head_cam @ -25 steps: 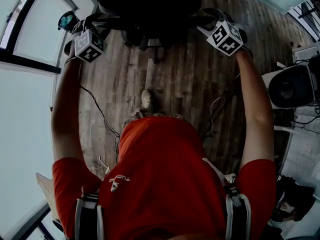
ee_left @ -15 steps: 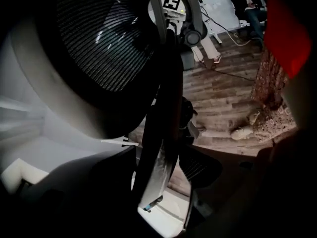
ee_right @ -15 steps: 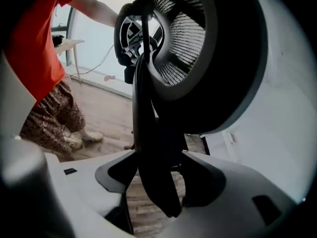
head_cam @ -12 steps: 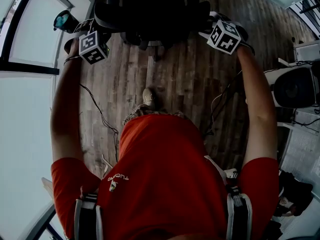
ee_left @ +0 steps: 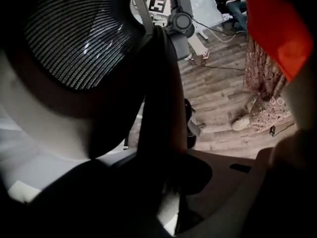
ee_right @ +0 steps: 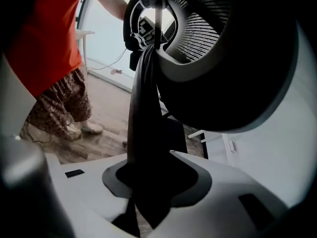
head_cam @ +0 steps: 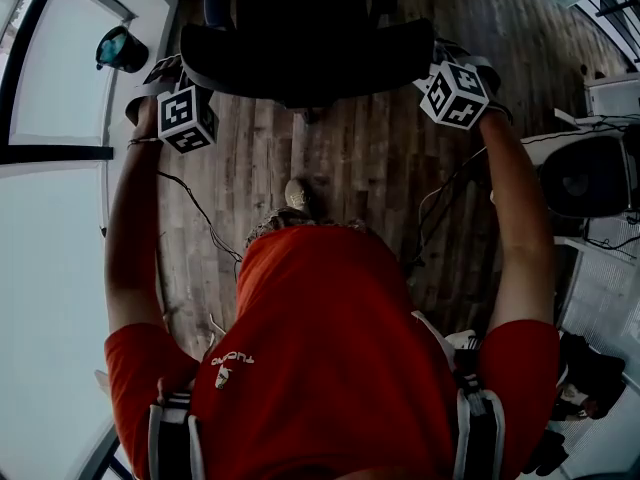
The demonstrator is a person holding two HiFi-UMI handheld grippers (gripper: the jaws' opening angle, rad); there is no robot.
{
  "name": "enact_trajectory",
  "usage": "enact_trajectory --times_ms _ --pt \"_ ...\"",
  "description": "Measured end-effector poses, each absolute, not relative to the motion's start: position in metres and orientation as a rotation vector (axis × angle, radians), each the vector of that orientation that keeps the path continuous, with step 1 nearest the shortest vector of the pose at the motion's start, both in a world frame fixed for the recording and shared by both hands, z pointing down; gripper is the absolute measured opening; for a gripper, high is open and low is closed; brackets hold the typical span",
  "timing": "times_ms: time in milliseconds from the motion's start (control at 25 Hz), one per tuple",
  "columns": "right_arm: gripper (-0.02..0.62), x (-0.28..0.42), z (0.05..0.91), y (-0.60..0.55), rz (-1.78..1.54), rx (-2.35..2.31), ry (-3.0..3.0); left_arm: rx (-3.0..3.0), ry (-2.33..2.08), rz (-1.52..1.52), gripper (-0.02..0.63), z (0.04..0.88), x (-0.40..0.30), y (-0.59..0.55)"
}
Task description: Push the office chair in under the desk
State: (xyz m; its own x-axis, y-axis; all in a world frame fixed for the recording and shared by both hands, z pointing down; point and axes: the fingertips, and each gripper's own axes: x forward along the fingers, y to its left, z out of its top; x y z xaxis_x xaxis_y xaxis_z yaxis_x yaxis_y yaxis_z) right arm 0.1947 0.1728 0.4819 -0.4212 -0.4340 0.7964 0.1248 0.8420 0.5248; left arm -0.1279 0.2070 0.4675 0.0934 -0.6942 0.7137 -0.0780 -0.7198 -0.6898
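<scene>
Between the fingers of the left gripper (ee_left: 166, 185) runs the dark side edge of the office chair (head_cam: 300, 43). The fingers are closed onto that edge of the backrest, and the mesh back (ee_left: 74, 38) rises just above and to their left in the left gripper view.

Across the chair, the right gripper (ee_right: 148, 185) is clamped the same way on the opposite edge. The black rim drops straight into the gap between its white fingers (ee_right: 223, 192), and the mesh spreads above and to the right of them.

Seen from the head view, the chair sits ahead of the fingertips at the top of the picture. Its curved backrest spans from one gripper to the other, and both of the person's arms reach forward to it. Back from the fingers, close to the person's body, a shoe (head_cam: 293, 196) stands on the wooden floor (head_cam: 370, 158). A thin cable (head_cam: 200, 218) lies beside the left arm.
</scene>
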Motion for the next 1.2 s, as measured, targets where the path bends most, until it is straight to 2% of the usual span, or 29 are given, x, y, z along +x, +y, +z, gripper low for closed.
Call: enact_trajectory --times_ms 320,1200 --pt "0.135 0.182 0.484 0.16 -0.659 0.236 -1.913 -1.882 0.747 -1.655 0.098 0.47 -0.141 0.185" --pt "0.137 0.15 0.483 0.009 -0.577 0.283 -1.892 -1.879 0.725 -1.624 0.1 0.465 -0.176 0.033"
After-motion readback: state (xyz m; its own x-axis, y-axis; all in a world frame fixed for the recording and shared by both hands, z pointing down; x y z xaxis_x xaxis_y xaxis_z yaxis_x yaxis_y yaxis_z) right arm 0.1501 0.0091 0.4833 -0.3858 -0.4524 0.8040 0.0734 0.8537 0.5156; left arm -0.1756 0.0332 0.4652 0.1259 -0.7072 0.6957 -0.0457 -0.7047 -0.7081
